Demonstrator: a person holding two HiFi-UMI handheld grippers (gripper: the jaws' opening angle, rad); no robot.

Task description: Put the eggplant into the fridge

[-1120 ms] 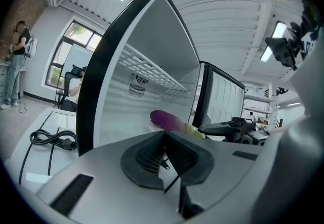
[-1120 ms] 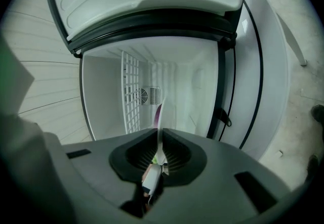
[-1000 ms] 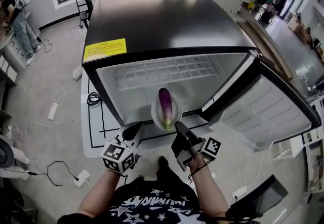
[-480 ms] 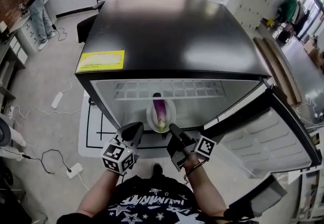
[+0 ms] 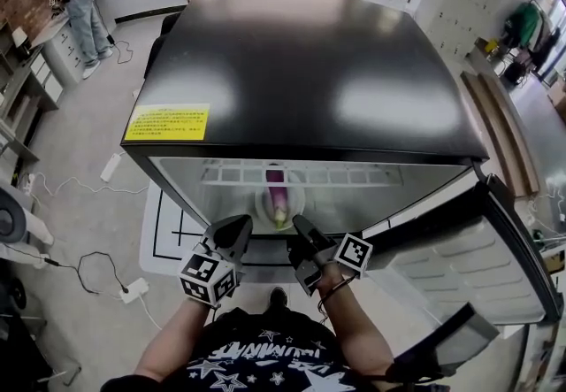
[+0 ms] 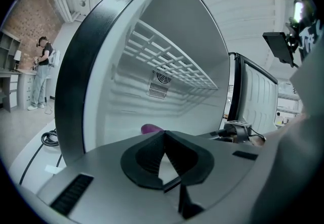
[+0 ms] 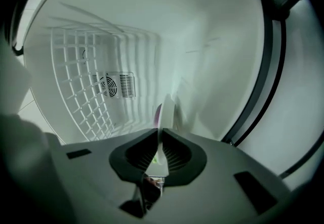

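The left gripper (image 6: 163, 133) hides most of the eggplant (image 6: 150, 128). Print on the yellow label (image 5: 168, 122) is too small to read.

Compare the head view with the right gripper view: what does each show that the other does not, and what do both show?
Head view only: the black top of the fridge with its yellow label, and the left gripper. Right gripper view only: the fan vent on the back wall, and the right gripper with its fingers closed on the rim of the plate. Both: the plate carrying the eggplant, and the wire shelf.
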